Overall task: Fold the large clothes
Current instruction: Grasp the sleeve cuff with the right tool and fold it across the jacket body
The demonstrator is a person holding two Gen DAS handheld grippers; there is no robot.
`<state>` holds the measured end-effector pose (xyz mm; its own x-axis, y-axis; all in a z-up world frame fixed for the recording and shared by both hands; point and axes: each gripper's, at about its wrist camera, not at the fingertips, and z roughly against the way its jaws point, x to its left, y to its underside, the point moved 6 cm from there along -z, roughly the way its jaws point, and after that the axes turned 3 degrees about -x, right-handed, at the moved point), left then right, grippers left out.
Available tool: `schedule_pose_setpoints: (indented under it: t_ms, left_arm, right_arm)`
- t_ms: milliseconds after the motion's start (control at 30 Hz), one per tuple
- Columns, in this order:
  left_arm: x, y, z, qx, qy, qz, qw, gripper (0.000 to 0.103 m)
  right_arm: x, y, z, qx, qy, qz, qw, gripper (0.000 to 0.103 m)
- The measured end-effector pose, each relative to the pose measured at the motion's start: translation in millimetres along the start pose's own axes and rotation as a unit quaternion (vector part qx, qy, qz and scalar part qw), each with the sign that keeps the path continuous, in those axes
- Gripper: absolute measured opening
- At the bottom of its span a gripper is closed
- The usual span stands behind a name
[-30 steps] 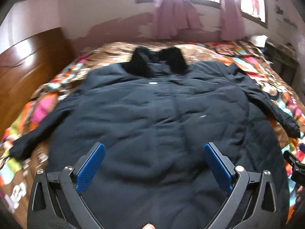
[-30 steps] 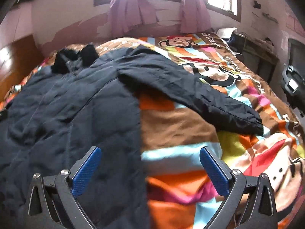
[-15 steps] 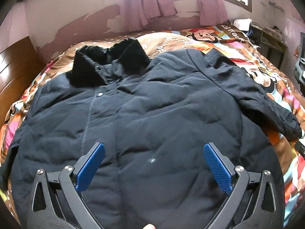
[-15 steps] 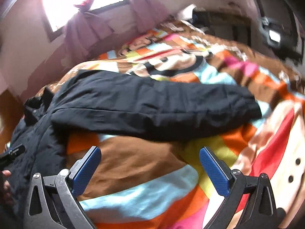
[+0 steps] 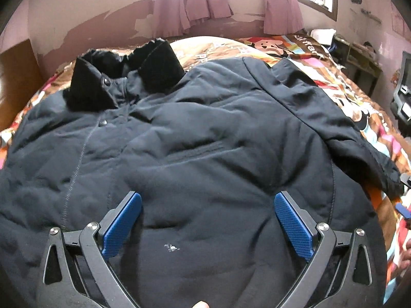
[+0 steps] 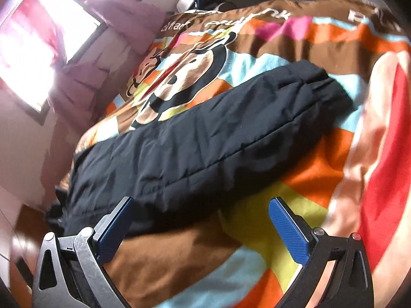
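A large black padded jacket [image 5: 205,154] with a furry black collar [image 5: 123,77] lies spread front-up on the bed. My left gripper [image 5: 206,218] is open and empty, hovering over the jacket's lower front. The jacket's right sleeve [image 5: 359,146] stretches out to the right. In the right wrist view that sleeve [image 6: 205,138] lies across the bedspread, its cuff [image 6: 318,82] at the upper right. My right gripper [image 6: 200,218] is open and empty, just in front of the sleeve's near edge.
A colourful cartoon-monkey bedspread [image 6: 257,243] covers the bed. A wooden headboard [image 5: 18,77] is at the left. Pink curtains [image 5: 192,2] hang on the far wall. Furniture and clutter [image 5: 359,56] stand beyond the bed's right side.
My left gripper moved forward and right over the jacket's front. My right gripper swung right and tilted, closing in on the outstretched sleeve. Both stayed open.
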<state>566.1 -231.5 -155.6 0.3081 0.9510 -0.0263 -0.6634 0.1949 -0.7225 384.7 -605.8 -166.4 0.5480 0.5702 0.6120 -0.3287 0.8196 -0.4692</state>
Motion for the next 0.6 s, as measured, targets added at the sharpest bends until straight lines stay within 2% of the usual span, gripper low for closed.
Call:
schedule_pose_setpoints:
  t_ms: [67,133,200,233,267,300,333,367,467,600]
  left_arm:
    - [0.3,1.9,-1.1,-0.004,0.004,0.002,1.0,0.102]
    - [-0.2,3.2,-0.5,-0.008,0.004,0.001,1.0,0.102]
    - [-0.7,4.5,0.0,-0.014,0.005,0.002,0.9999,0.102]
    - [-0.6,5.3,0.2,-0.018,0.006,0.002,0.9998,0.102]
    - [-0.2,6.3,0.7,-0.023,0.008,0.004,0.9997,0.102]
    - [0.6,7.6,1.0,-0.027,0.011,0.007,0.9995,0.102]
    - [1.5,8.6,0.9,-0.029,0.015,0.011,0.9994,0.102]
    - [2.4,8.9,0.7,-0.029,0.02,0.015,0.9993,0.102]
    - [3.0,7.5,0.8,-0.026,0.028,0.021,0.999,0.102]
    - [3.9,6.0,6.7,-0.012,0.029,0.011,0.9995,0.102]
  right_arm:
    - [-8.1,-4.1,-6.6,0.005,0.011,-0.025,1.0,0.103]
    - [-17.0,-5.7,-15.0,0.016,-0.008,-0.078,0.997,0.101]
    - [-23.7,-9.4,-20.1,0.013,-0.021,-0.111,0.994,0.085]
    - [-26.5,-11.3,-22.0,0.01,-0.021,-0.12,0.992,0.067]
    - [-28.4,-14.1,-23.9,0.009,-0.021,-0.123,0.992,0.054]
    - [-28.4,-17.0,-23.8,0.006,-0.021,-0.119,0.993,0.048]
    - [-27.5,-19.9,-22.3,0.0,-0.019,-0.112,0.994,0.033]
    - [-25.7,-23.8,-18.9,-0.007,-0.016,-0.101,0.995,0.023]
    - [-6.6,-37.2,-4.5,-0.029,-0.013,-0.046,0.998,0.012]
    - [44.7,-61.1,28.9,-0.08,-0.005,0.064,0.995,0.008]
